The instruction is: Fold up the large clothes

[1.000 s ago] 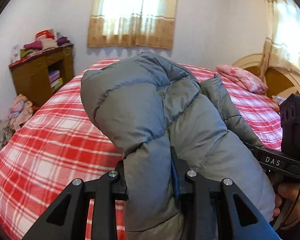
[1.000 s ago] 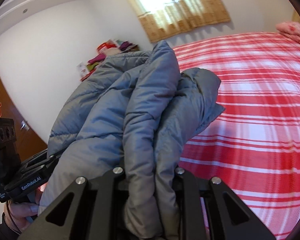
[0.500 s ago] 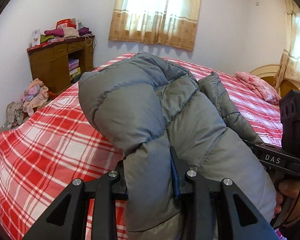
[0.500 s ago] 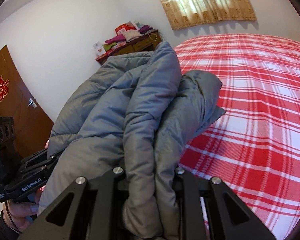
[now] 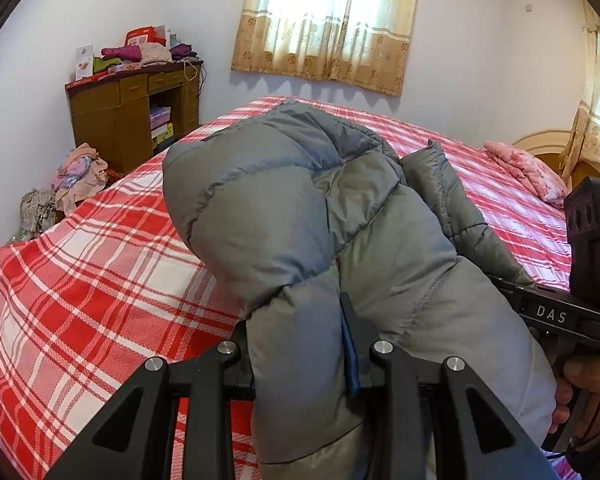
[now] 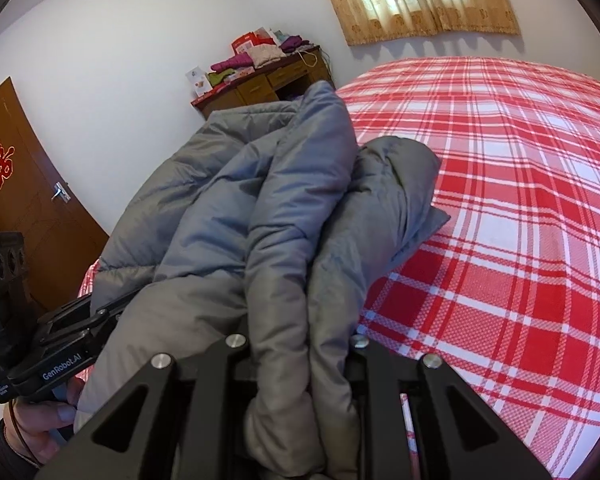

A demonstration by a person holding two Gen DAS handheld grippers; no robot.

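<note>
A grey puffer jacket (image 5: pixel 300 208) hangs bunched between both grippers above the red plaid bed (image 5: pixel 100 280). My left gripper (image 5: pixel 300 344) is shut on a thick fold of it, the fabric bulging up over the jaws. In the right wrist view the same jacket (image 6: pixel 284 208) is doubled into several padded layers, and my right gripper (image 6: pixel 300 348) is shut on that bundle. Each view shows the other hand-held gripper at its edge: the right one (image 5: pixel 560 316) and the left one (image 6: pixel 56 360), each with a hand on its grip. The fingertips are buried in fabric.
The plaid bed (image 6: pixel 500 200) spreads wide to the right. A pink pillow (image 5: pixel 528 172) lies by the headboard. A wooden desk (image 5: pixel 132 120) piled with clothes stands against the far wall, a clothes heap (image 5: pixel 76 176) on the floor beside it. A brown door (image 6: pixel 24 184) is at left.
Both grippers carried the jacket forward and a little down over the bed. The views swung, bringing the desk, floor pile and door further in. Both grips stayed shut.
</note>
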